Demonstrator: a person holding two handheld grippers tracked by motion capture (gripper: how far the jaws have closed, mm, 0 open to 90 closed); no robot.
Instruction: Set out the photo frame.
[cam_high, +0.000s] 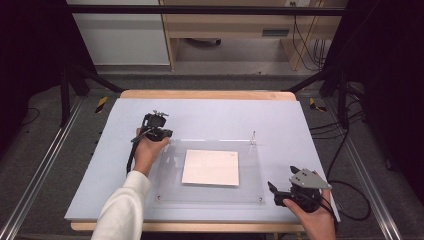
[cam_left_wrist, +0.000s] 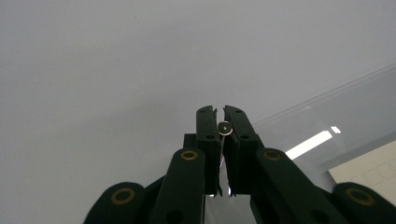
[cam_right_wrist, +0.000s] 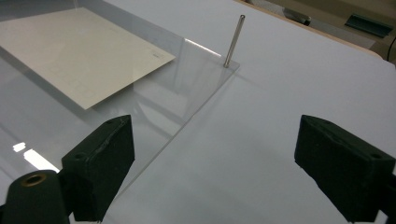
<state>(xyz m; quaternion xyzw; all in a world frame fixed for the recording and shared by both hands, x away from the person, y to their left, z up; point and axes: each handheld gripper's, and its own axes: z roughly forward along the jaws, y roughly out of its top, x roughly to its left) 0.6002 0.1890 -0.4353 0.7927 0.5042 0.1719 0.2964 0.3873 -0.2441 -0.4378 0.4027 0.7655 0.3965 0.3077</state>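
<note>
A pale blue mat (cam_high: 210, 117) covers the wooden table, and on it lies a clear acrylic plate (cam_high: 210, 195) with a cream sheet of paper (cam_high: 210, 167) resting flat at its middle. A thin metal pin (cam_right_wrist: 234, 39) stands upright at the plate's far right corner. At the far left corner the left gripper (cam_left_wrist: 223, 122) is clenched on another slim pin, its round head (cam_left_wrist: 224, 127) showing between the jaws. The right gripper (cam_right_wrist: 212, 165) hovers released beside the near right corner, nothing between its jaws. The pins look stiff, light and slippery; they are best pinched on the shaft near the top.
</note>
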